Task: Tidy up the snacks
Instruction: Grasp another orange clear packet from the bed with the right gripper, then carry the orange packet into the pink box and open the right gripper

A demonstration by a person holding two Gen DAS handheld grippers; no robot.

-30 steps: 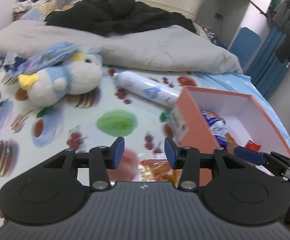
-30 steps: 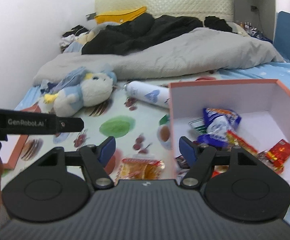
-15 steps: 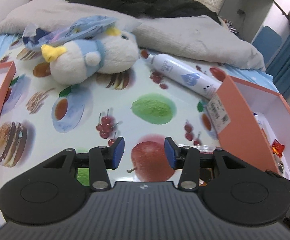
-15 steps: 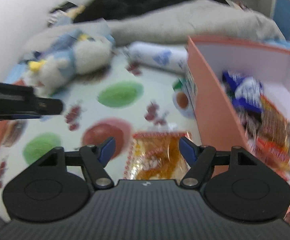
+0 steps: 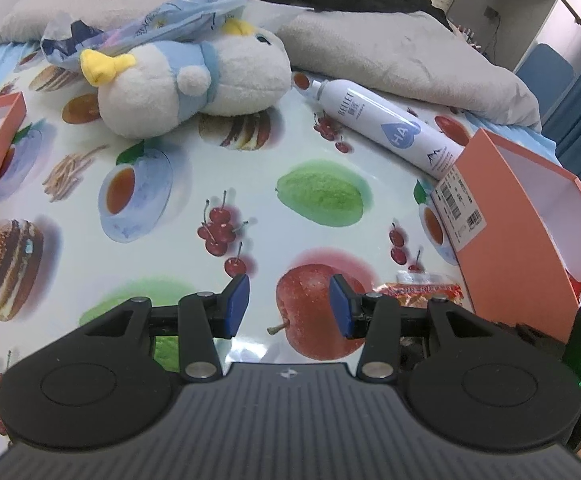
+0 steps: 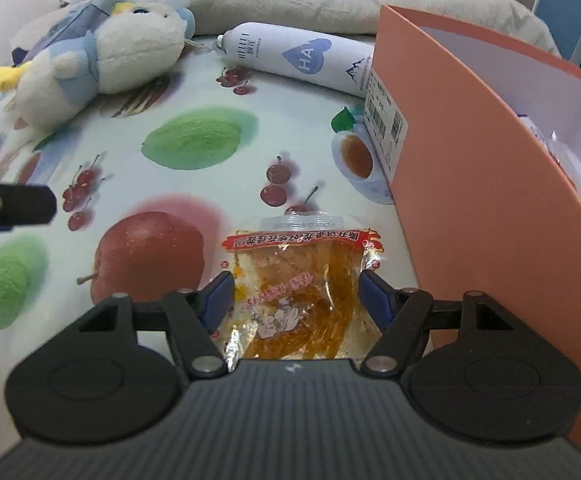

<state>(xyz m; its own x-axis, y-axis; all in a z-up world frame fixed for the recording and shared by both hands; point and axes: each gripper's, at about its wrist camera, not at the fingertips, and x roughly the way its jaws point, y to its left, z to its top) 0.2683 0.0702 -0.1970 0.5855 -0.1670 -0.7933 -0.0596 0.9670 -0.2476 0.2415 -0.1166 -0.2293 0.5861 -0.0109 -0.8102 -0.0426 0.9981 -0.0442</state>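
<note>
I have the right gripper [image 6: 296, 294] low over the clear plastic snack packet with the red printed band and orange strips inside [image 6: 302, 284], which lies flat on the fruit-printed glossy sheet [image 5: 194, 184] just beside the outer wall of the salmon-pink cardboard box [image 6: 474, 184]. Its jaws are closing with the packet between them; the blue pads [image 6: 218, 294] sit at the packet's two side edges, and I can't quite tell from this angle whether they already press on the film, so I treat it as not yet gripped.

My worries from here:
- The packet is thin, slick and flat. If the pads ride above it, I judge they will close on air or only pinch a wrinkle of film, and it will slip out on the lift.
- The sheet looks glossy, so a lopsided squeeze could skate the packet sideways against the box wall.
- The box wall stands tall beside my right finger. A lift that swings right too early could knock the wall, shove the box, or catch the packet on the rim.

The left gripper [image 5: 288, 306] hangs partly open and empty over the printed apple, near the packet's far end [image 5: 422, 290], where it could collide with the right one. The white plush bird with blue trim [image 5: 194, 80] and the white spray bottle [image 5: 386, 128] are well apart.
</note>
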